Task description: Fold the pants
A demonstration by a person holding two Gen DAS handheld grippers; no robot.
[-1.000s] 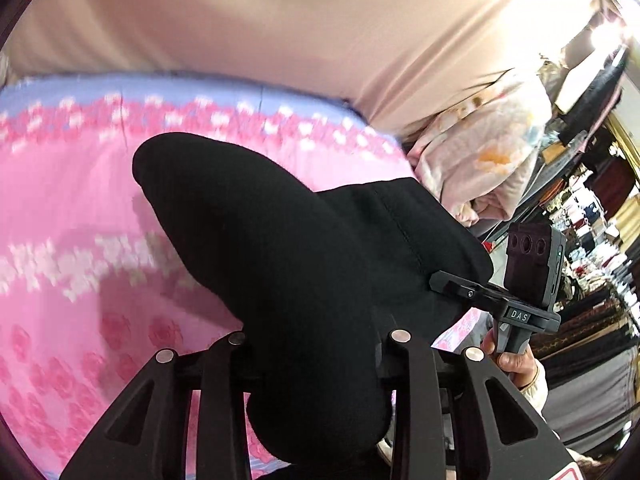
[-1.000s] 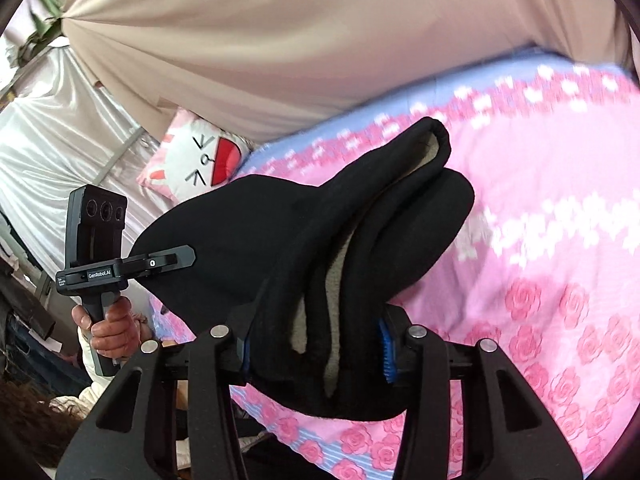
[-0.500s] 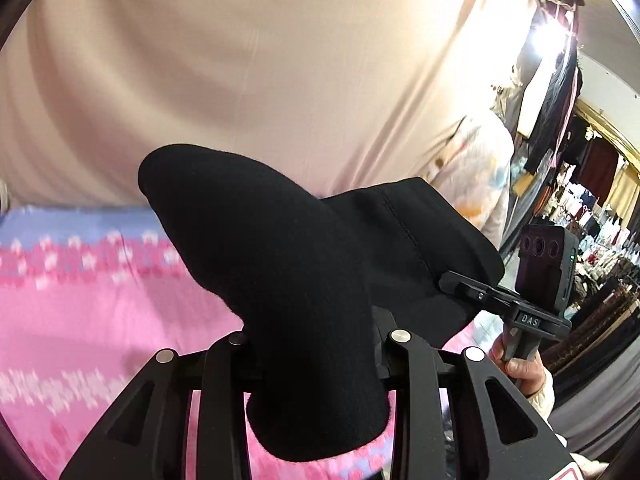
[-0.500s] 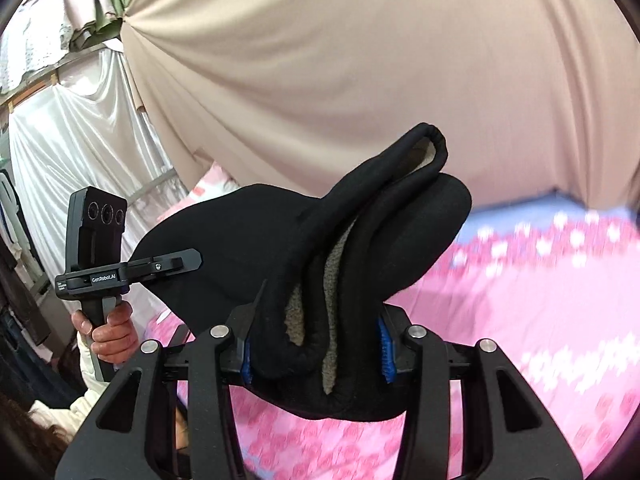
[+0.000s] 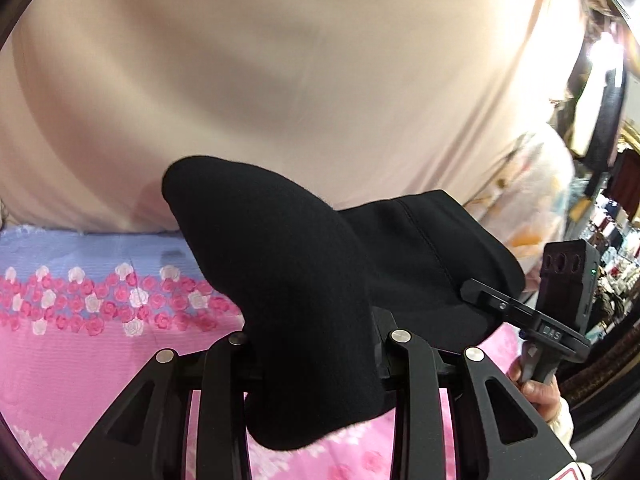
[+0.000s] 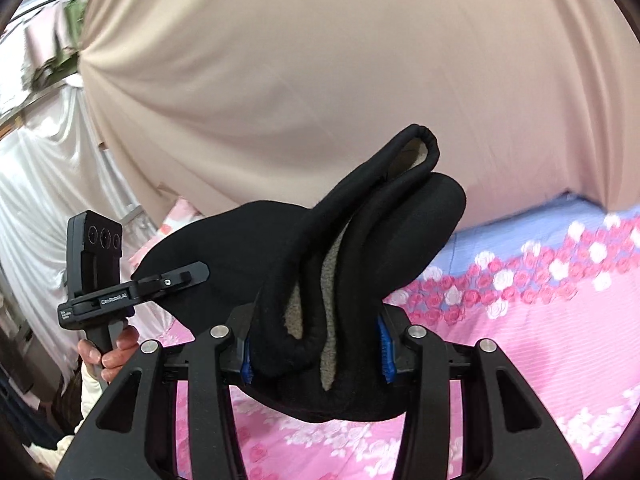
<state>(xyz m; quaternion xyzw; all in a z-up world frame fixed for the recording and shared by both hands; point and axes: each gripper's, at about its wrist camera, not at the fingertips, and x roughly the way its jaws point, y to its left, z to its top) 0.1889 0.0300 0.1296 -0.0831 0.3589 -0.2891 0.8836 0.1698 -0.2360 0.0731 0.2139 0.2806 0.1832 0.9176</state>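
The black pants (image 5: 288, 272) with a beige fleece lining (image 6: 332, 276) hang in the air between both grippers, above the pink bed. My left gripper (image 5: 316, 356) is shut on a thick bunch of the black cloth. My right gripper (image 6: 316, 356) is shut on several folded layers of the pants, blue pads pressing each side. Each gripper also shows in the other's view: the right one (image 5: 500, 304) at the right edge, the left one (image 6: 176, 280) at the left, both clamped on the cloth.
A pink and lilac floral bedsheet (image 5: 80, 344) lies below, also in the right wrist view (image 6: 540, 340). A beige curtain (image 5: 280, 80) fills the background. A floral quilt (image 5: 532, 200) and hanging clothes stand at the right. White draped cloth (image 6: 40, 200) hangs at the left.
Both grippers lifted and tilted up with the pants, then dipped slightly; more bedsheet shows now than half a second ago. Both grips are unchanged.
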